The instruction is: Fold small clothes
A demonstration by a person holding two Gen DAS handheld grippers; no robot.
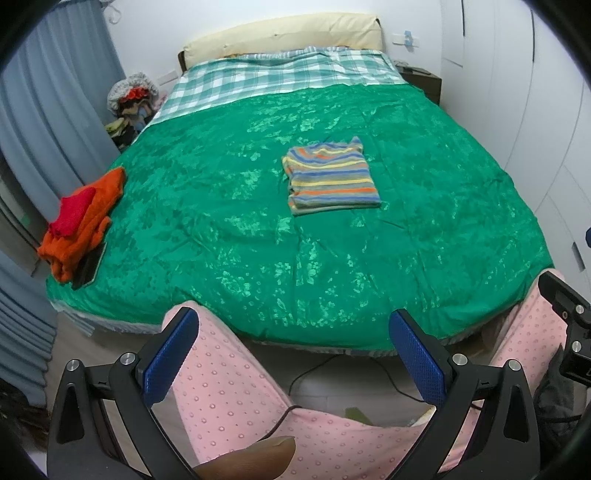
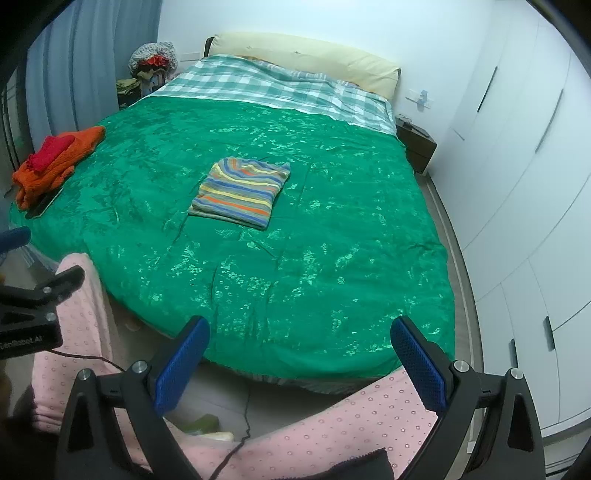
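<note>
Showing a fingertip (left wrist view only), folded striped top on bed

Green patterned bedspread covers most of the bed; checked sheet and cream pillow at the head. Grey curtain left, white wardrobe doors right, dark bedside table beside the head.
</note>
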